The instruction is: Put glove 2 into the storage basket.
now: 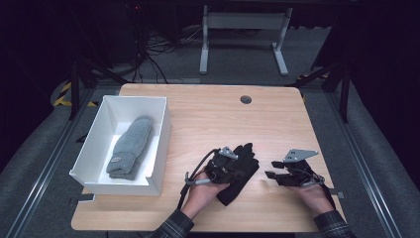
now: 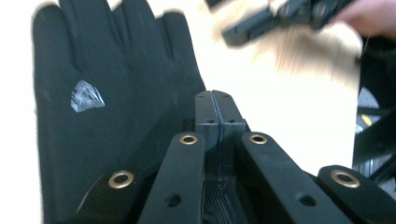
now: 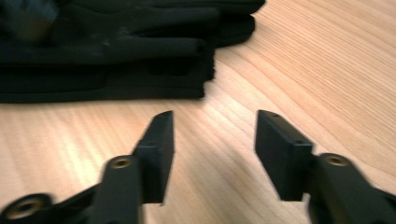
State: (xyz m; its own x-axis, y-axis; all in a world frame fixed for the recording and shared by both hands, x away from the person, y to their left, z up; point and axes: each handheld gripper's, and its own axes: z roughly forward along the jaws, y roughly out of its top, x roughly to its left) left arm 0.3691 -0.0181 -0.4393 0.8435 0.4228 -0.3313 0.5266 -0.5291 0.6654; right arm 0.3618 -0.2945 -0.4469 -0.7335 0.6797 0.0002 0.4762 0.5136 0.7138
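Observation:
A pair of black gloves (image 1: 236, 190) lies stacked on the wooden table (image 1: 213, 119), right of centre. My left gripper (image 1: 236, 163) rests on top of them with its jaws pressed together. In the left gripper view the shut tips (image 2: 215, 95) sit at the right edge of a black glove (image 2: 93, 135) bearing a small silver logo; I see no fabric between them. My right gripper (image 1: 271, 168) stands open to the right of the gloves, apart from them. Its jaws (image 3: 215, 121) hover over bare wood with nothing between them, and the black gloves (image 3: 107, 51) lie beyond.
A white box (image 1: 163, 129) at the table's left holds a grey knitted mitten (image 1: 130, 146). A round cable hole (image 1: 245, 99) sits near the far edge. The right gripper (image 2: 275, 18) appears blurred at the top of the left gripper view.

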